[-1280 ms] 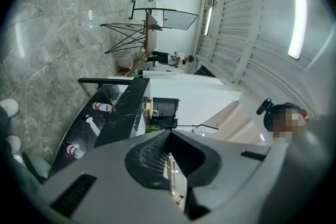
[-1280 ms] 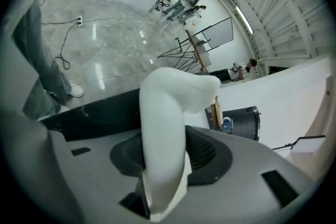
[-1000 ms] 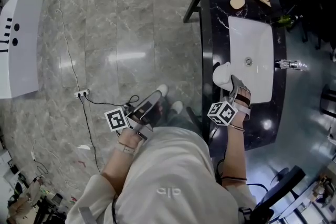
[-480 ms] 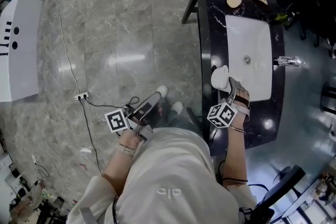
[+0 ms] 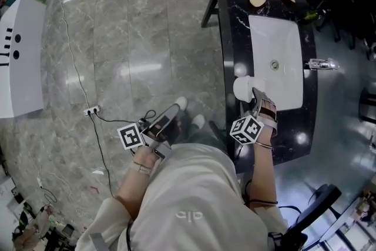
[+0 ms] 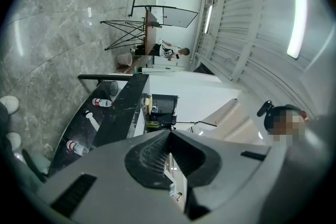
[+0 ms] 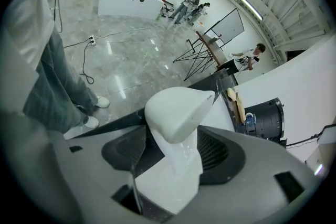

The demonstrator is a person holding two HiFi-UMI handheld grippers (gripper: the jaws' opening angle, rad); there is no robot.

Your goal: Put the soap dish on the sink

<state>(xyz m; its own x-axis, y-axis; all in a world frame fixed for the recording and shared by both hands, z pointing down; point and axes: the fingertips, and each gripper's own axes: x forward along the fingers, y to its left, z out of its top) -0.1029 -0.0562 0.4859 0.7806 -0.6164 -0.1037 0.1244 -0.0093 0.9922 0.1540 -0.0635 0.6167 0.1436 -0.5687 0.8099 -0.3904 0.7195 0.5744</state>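
The left gripper [image 5: 174,109] hangs over the marble floor [image 5: 135,38] off the worktop's left edge, its jaws closed tip to tip with nothing between them [image 6: 169,132]; the soap dish [image 5: 242,87] stands on the narrow strip along the left edge of the black worktop [image 5: 234,20], just beside the near left corner of the white sink basin [image 5: 276,50]; seen from the right gripper view, the dish [image 7: 178,110] is glossy white, a rounded, shell-like top on a narrower stem that widens toward its foot; the right gripper [image 5: 254,98] points steeply down around it, its jaws [image 7: 176,136] having just been opening and now spread wide, the dish between them with neither pad pressing on it; a chrome tap [image 5: 319,63] stands at the basin's right side.
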